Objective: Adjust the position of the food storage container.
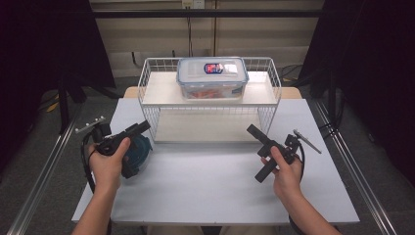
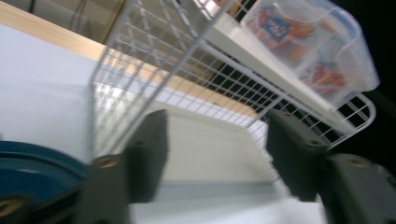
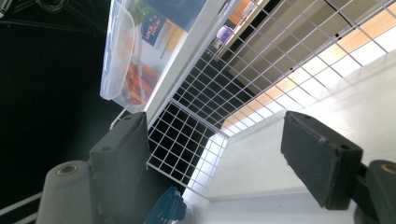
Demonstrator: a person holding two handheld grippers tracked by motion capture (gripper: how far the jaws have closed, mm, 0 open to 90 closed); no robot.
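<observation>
White table [image 1: 210, 191], wire rack [image 1: 147, 78], clear lidded container [image 1: 212, 78] atop.

The teal object [image 1: 139, 152] sits partly hidden behind the left gripper [image 1: 137, 128].

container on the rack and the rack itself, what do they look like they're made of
Container: apparently clear glossy plastic, since orange contents show through its walls; the lid has a blue label. Rack: thin white wire mesh, probably coated metal, holding pale matte shelf boards, perhaps laminated wood.
</observation>
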